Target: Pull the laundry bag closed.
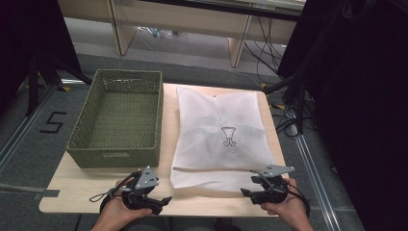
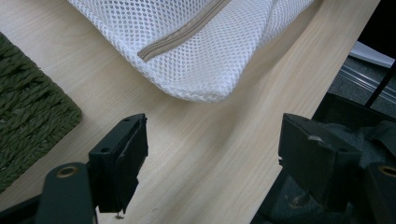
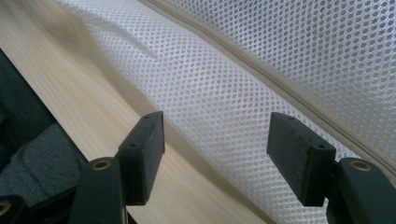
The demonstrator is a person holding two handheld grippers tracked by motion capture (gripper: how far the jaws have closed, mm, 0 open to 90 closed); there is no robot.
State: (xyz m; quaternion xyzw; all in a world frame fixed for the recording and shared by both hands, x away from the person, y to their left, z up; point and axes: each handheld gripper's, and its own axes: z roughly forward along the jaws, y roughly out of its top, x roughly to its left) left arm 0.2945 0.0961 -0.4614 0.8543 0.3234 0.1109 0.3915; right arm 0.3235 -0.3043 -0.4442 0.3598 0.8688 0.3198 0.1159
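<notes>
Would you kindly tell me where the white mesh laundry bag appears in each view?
High view: white mesh laundry bag, centre-right on the table, beside the green basket.
Left gripper view: top centre, near corner.
Right gripper view: upper right.
Shared landmark: the bag's zipper.

A white mesh bag [image 1: 219, 137] lies centre-right on the bench [image 1: 166, 130], beside a green woven basket [image 1: 115, 118] at left. Each hand-held gripper sits at the bottom edge: left [image 1: 163, 200], right [image 1: 248, 189].
</notes>
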